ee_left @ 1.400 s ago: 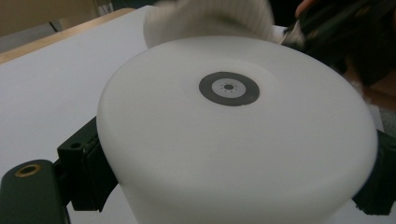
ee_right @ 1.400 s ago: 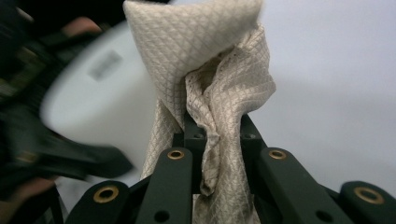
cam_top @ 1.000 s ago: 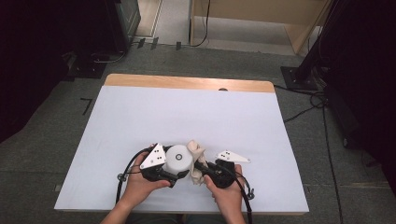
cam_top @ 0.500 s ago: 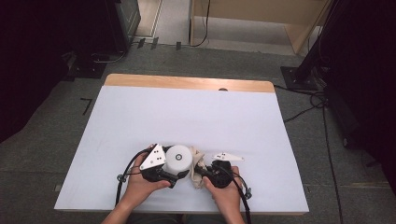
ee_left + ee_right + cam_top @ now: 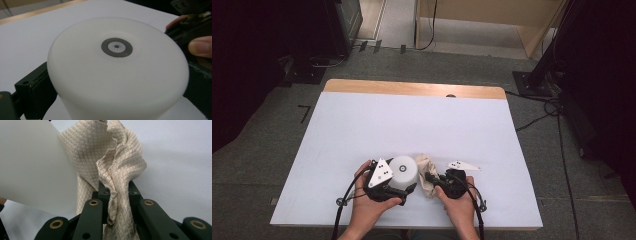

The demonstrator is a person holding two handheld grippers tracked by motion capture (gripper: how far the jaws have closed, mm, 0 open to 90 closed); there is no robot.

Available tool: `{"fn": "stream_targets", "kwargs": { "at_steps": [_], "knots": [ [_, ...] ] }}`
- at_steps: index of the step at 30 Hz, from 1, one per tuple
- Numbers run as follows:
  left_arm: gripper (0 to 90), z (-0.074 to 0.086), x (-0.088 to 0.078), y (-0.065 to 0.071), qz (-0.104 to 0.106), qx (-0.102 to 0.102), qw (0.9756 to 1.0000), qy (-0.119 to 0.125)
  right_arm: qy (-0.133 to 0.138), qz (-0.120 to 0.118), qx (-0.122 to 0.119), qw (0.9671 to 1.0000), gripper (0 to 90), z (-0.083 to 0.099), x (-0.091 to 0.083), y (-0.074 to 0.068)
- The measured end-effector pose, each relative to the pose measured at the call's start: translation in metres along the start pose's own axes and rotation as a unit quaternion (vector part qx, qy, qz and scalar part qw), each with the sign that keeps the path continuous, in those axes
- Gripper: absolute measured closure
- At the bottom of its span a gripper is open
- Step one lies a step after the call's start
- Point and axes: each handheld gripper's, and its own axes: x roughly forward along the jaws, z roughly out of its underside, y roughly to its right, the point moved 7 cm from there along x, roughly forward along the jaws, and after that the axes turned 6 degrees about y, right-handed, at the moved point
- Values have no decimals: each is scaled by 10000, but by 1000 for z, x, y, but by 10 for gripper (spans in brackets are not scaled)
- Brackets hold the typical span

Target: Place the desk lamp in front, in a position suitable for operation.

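Near the front edge of the worktop (image 5: 362, 120), two hands with grippers, close together. Left gripper (image 5: 398, 189) with fingers (image 5: 35, 87) spread wide around a white cup (image 5: 403, 172), turned upside down and pressed on both sides; small grey ring visible on its flat base. Right gripper (image 5: 430, 180) with fingers (image 5: 100, 195) pressed together, pinching a crumpled beige quilted cloth (image 5: 426, 172). Cloth hanging against the side of the cup, touching it. Farther away, a bare white surface up to the wooden back edge.

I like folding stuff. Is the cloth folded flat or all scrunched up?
Scrunched up. The cloth hangs in bunched wrinkles, pinched between the right gripper's jaws beside the white cup.
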Motion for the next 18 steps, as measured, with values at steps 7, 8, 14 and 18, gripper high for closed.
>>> {"fn": "stream_targets", "kwargs": {
  "at_steps": [7, 8, 14, 18],
  "knots": [
    [69, 5, 6, -2, -426, -302, 9986, 9, 38, 40, 10, 10000, 798, -1, -1, 0],
    [71, 5, 5, -2, -419, -303, 9987, 2, 43, 37, -1, 10000, 798, -1, -2, 0],
    [77, 5, 4, -6, -90, -165, 9998, -52, 67, 60, 28, 10000, 798, -2, -4, 3],
    [79, 3, 2, -11, 426, 117, 9989, -143, 107, 54, 29, 9999, 798, -4, -5, 3]
  ]
}}
